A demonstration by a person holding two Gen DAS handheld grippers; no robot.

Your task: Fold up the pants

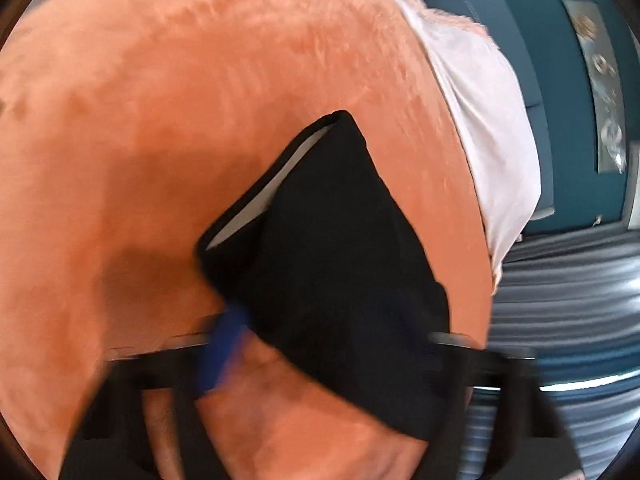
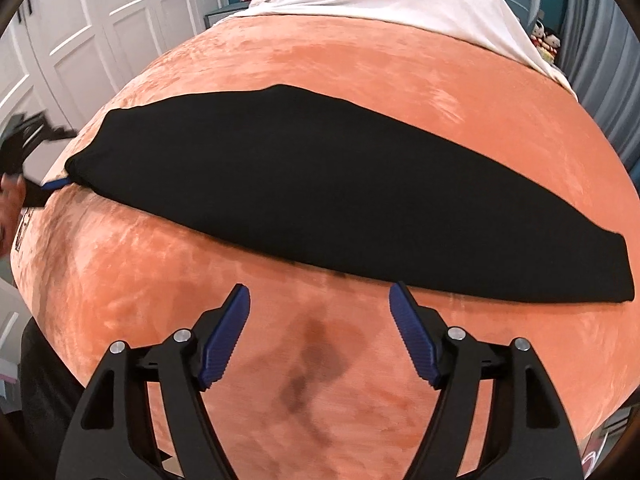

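Black pants (image 2: 288, 196) lie folded lengthwise in a long strip across an orange plush bed cover (image 2: 360, 72). My right gripper (image 2: 320, 300) is open and empty, hovering just in front of the strip's near edge. My left gripper (image 2: 60, 182) is at the strip's left end. In the blurred left wrist view the pants (image 1: 332, 264) run away from the left gripper (image 1: 332, 340), one blue pad (image 1: 226, 344) shows at the cloth's edge and the other is hidden behind the fabric. A white inner band (image 1: 260, 196) shows at the far end.
A white sheet or pillow (image 2: 400, 0) lies at the head of the bed. White panelled wardrobe doors (image 2: 100, 20) stand at the left. Grey curtains (image 2: 600, 60) and a teal wall are at the right. A dark stain (image 2: 316, 356) marks the cover near my right gripper.
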